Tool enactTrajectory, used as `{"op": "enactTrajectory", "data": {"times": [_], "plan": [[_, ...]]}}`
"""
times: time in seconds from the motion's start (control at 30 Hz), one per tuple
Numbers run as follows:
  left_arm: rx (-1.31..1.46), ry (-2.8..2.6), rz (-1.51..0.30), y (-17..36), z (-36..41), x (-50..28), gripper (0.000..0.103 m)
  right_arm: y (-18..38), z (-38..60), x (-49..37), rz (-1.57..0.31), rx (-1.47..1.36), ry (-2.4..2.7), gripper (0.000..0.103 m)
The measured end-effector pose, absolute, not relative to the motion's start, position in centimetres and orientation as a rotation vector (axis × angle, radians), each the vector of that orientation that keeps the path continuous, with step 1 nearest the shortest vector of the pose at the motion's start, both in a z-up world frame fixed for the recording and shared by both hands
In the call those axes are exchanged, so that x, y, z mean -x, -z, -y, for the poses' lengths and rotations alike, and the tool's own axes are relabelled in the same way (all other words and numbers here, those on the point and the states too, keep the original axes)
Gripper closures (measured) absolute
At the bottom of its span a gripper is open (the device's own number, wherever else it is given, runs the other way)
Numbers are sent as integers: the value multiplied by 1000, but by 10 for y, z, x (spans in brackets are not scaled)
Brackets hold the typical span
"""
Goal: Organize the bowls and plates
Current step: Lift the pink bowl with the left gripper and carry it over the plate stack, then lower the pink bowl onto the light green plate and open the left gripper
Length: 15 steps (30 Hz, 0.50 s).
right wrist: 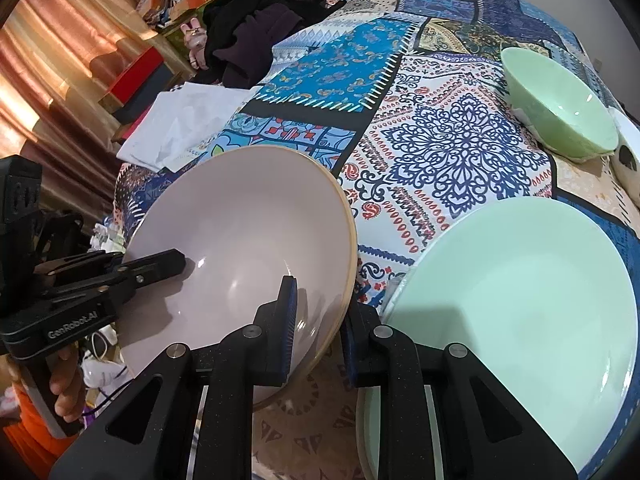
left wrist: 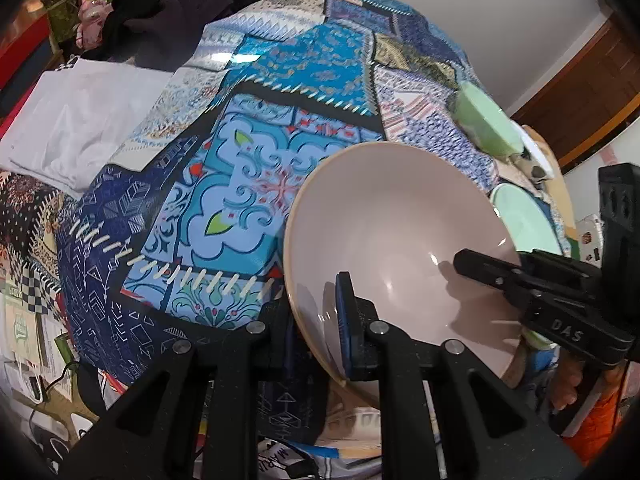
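Pink bowl [left wrist: 400, 240]: held tilted above the patterned bench [left wrist: 240, 180], gripped from two opposite sides of its rim. Left gripper [left wrist: 320, 320] sits at the bottom centre of the left wrist view, jaws clamped on the near rim, one pad inside the bowl and one outside. Right gripper [right wrist: 316, 320] does likewise at the bottom centre of the right wrist view, jaws closed on the rim at the bowl's right edge. Each gripper also shows in the other's view, reaching over the far rim into the bowl. Bowl mouth faces up and toward the cameras; whether its base is clear of the bench I cannot tell, since the base is hidden. Green plate [right wrist: 520, 300] lies flat on the bench at lower right of the right wrist view, just beside the bowl's right edge and directly beyond the right gripper; that hand is the nearer one. Green bowl [right wrist: 560, 116] stands upright at upper right, well apart from the pink bowl, with a white cloth [right wrist: 180, 128] at centre left. Judgement: the bowl is being carried for placement; the next move turns on the plate lying immediately to the right of the held bowl, so a short shift rightward would bring it over the plate.
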State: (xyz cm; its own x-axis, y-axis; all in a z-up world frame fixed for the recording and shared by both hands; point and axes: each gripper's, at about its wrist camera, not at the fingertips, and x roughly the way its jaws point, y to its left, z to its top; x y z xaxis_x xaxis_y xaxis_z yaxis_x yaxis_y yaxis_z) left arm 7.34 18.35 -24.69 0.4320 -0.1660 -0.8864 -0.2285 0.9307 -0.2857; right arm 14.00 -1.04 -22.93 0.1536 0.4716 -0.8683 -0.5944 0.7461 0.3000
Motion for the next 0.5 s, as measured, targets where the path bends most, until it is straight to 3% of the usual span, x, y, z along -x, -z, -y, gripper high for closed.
{"op": "enactTrajectory", "data": {"times": [0.5], "plan": [[376,-80,-1092,233,-185,-65,87,206,31,-143,-1122,75,-761,82]]}}
